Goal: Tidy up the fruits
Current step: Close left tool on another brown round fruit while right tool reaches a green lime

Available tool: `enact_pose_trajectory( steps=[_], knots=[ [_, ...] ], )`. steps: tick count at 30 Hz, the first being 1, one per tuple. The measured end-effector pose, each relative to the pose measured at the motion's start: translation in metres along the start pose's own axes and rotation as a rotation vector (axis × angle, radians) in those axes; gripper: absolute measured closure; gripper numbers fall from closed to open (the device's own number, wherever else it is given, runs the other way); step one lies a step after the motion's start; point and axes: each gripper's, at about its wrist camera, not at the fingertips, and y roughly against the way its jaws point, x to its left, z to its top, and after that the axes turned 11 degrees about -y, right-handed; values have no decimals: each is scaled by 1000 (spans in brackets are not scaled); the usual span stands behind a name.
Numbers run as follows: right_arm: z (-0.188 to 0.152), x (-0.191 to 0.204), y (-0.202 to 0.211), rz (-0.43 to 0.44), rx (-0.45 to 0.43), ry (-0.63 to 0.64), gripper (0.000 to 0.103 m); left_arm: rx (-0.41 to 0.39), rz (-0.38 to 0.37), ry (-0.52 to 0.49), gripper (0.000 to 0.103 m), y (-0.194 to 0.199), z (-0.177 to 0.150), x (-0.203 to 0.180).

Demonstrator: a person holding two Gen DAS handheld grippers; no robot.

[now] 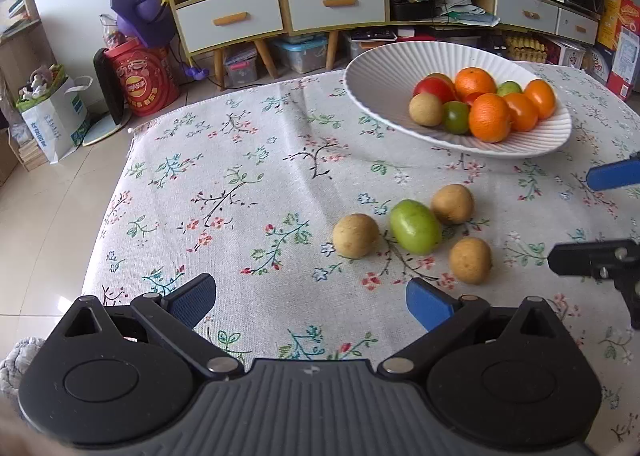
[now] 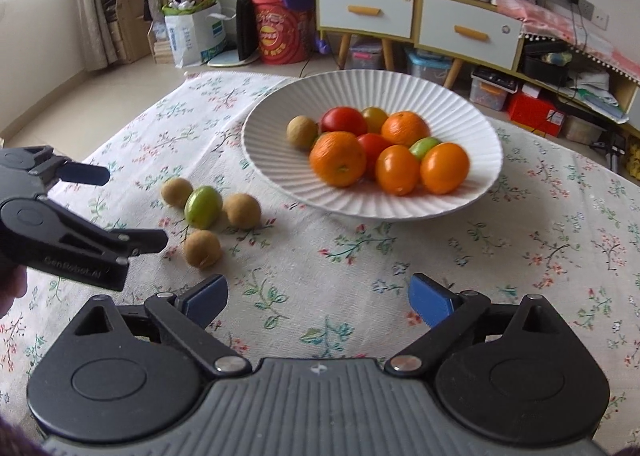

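a: in the left wrist view, our left gripper point(image 1: 311, 302) stands wide at bottom centre, nothing between its pads.

b: right of centre we see three tan fruits point(image 1: 355, 236) around a green fruit point(image 1: 415, 226) on the tablecloth point(image 1: 240, 175).

a: upper right, the white bowl point(image 1: 380, 71) holds oranges point(image 1: 489, 117). our right gripper point(image 2: 318, 300) is wide too, empty.

Left gripper point(image 2: 86, 211) body, right wrist view: embossed lettering, roughly "GenRobot.AI", partly blurred.
Red drum point(image 2: 280, 35) on the floor: yellow and white roundel with characters too small to read.
White paper bag point(image 2: 196, 35) on the floor: blue print, unreadable.
Cartons point(image 1: 618, 27) at far right: print unreadable.
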Motion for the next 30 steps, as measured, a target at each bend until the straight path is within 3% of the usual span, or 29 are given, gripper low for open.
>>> enact_pose_trajectory(
  steps=[11,14,23,27,30],
  knots=[
    [-5,15,-12,12,25,30,6,-79,-42,119,7,-10,-7,13],
    [-7,19,-13,14,19,45,6,-95,-59,122,13,-11,-5,14],
    [-7,29,-15,36,5,66,8,-154,-113,74,56,-11,4,6],
    [-4,34,-16,49,11,71,13,-157,-132,47,84,-10,7,2],
    [-1,38,-17,58,11,74,21,-145,-128,33,84,-9,8,2]
  ],
)
